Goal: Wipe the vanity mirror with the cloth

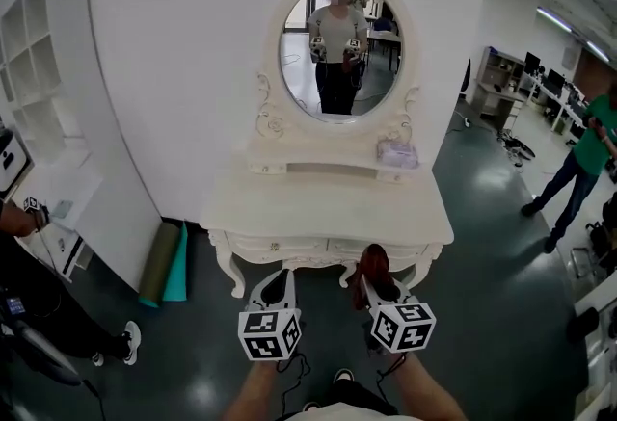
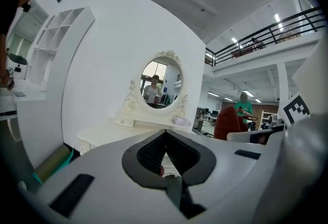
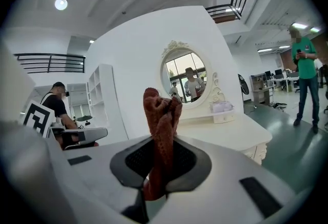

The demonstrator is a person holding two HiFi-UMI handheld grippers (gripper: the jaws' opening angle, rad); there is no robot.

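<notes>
The oval vanity mirror (image 1: pixel 339 53) stands in an ornate cream frame on the white dressing table (image 1: pixel 328 212), straight ahead of me. Its glass reflects a person holding both grippers. My right gripper (image 1: pixel 371 286) hovers before the table's front edge, shut on a reddish-brown cloth (image 1: pixel 374 263). In the right gripper view the cloth (image 3: pixel 161 118) sticks up bunched between the jaws of the right gripper (image 3: pixel 162 138), with the mirror (image 3: pixel 185 78) beyond. My left gripper (image 1: pixel 277 282) is level beside it; the left gripper (image 2: pixel 165 134) has its tips together and holds nothing, and points toward the mirror (image 2: pixel 160 84).
A pale wrapped packet (image 1: pixel 397 154) lies on the vanity's right shelf. Rolled green mats (image 1: pixel 164 262) lean at the table's left by a white shelf unit (image 1: pixel 39 82). One person in green (image 1: pixel 583 159) stands to the right, another (image 1: pixel 39 313) to the left.
</notes>
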